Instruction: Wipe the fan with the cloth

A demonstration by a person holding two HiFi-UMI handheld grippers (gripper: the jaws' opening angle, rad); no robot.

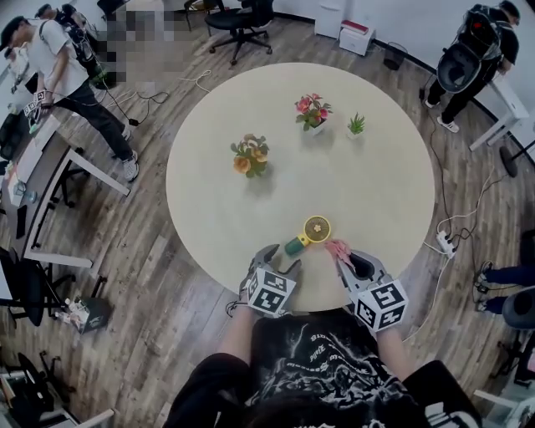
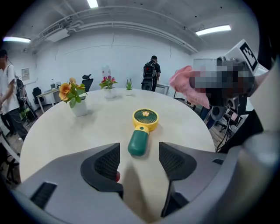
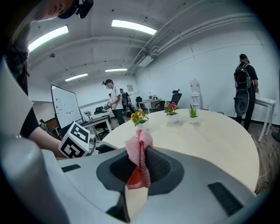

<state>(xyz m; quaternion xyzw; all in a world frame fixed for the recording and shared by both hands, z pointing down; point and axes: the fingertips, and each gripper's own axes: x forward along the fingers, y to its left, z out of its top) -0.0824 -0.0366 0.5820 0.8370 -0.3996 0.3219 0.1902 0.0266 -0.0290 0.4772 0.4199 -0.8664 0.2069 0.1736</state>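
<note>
A round cream-coloured table [image 1: 368,188] stands on a grey-brown wood-plank floor [image 1: 159,276]. Beyond its far edge is a black swivel office chair [image 1: 242,21]; a white-legged desk [image 1: 42,180] stands to the left. A white power strip [image 1: 445,244] lies on the floor at the right. The plain white walls [image 2: 122,61] are lit by long ceiling strip lights [image 3: 133,26] – bright, even light – and a white whiteboard [image 3: 64,107] stands farther back.

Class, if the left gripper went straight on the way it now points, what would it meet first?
Most likely the green handle of the fan, which lies on the table just ahead of the open, empty jaws of the left gripper.
</note>
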